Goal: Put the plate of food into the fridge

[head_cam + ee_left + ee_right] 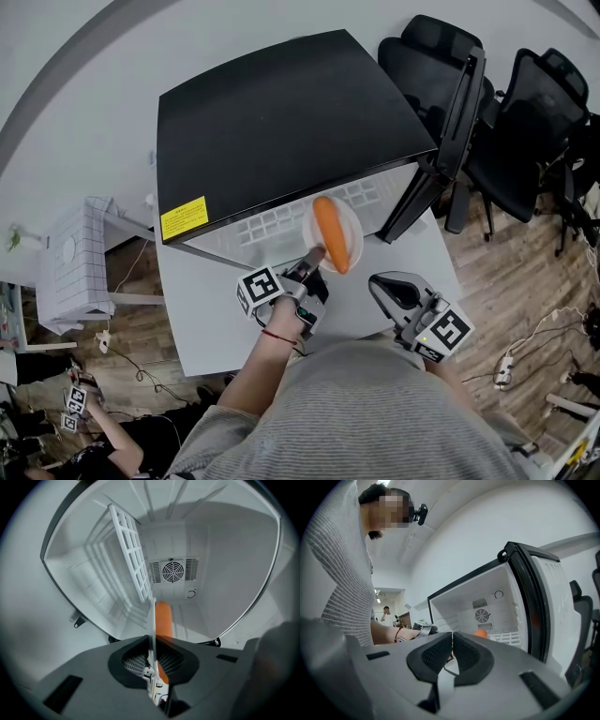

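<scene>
Head view: the round white plate (355, 223) carrying one long orange piece of food (336, 234) lies at the open front of the black-topped, white-lined fridge (281, 122), just over the threshold of its cavity. The plate sits directly ahead of the left gripper (314, 255), whose tips meet the plate's near rim.

Left gripper view: the plate appears edge-on as a thin white line running between the jaws. The jaws are closed onto that rim, pinching it, with the orange food just beyond the pads on the right face of the plate. Behind it, inside the fridge, are a white wire shelf (129, 550) and a round fan grille (172, 570) on the back wall.

Right gripper view: the jaws of the right gripper (386, 286) are pressed together with nothing between them. In the head view this gripper is outside the fridge, before its front right corner, above the white table (211, 319) on which the fridge stands, and apart from the plate. The fridge door (543, 602) stands swung open on the right side of the fridge
</scene>
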{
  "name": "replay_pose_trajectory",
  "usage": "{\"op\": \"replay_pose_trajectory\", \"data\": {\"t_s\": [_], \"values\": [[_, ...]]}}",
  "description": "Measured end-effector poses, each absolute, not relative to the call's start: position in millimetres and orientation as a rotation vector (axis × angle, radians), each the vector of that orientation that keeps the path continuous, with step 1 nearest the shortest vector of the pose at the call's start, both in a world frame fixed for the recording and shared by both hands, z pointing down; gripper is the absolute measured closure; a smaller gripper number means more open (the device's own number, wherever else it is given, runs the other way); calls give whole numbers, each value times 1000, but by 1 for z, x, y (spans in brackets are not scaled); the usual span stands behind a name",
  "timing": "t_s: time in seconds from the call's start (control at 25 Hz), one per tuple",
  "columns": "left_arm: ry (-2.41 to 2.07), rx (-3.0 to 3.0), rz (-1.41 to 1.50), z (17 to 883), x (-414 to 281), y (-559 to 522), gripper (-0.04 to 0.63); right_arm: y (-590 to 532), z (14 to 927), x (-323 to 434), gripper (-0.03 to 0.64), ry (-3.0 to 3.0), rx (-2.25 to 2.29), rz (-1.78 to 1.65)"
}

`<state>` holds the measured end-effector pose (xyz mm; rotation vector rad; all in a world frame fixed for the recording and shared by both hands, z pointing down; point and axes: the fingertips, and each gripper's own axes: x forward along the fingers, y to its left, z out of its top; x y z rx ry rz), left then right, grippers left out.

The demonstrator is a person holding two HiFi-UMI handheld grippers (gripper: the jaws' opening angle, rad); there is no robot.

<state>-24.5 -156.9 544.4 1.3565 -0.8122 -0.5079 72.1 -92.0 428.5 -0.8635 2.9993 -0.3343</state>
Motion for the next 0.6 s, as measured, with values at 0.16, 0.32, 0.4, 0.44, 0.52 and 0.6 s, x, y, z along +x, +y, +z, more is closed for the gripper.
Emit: {"op": "replay_pose_trajectory", "data": {"t_s": [0.16,0.32,0.4,0.44,0.52,0.6], "values": [[-821,1351,-508,549,-26,-161,552,-94,430,71,603,3004,-860,-338],[-826,1346,-519,552,-27,-165,552,-95,432,69,603,3007,-854,-341],[-831,1344,-524,553,-28,-168,552,-95,432,69,603,3008,-851,-343],[-833,1342,-527,553,-29,-169,552,-95,433,69,603,3009,-850,-345],[-839,1340,-534,553,-31,-171,552,-95,433,69,603,3012,-850,-348],[-844,1338,-542,553,-33,-174,552,-95,433,69,603,3014,-850,-353]]}}
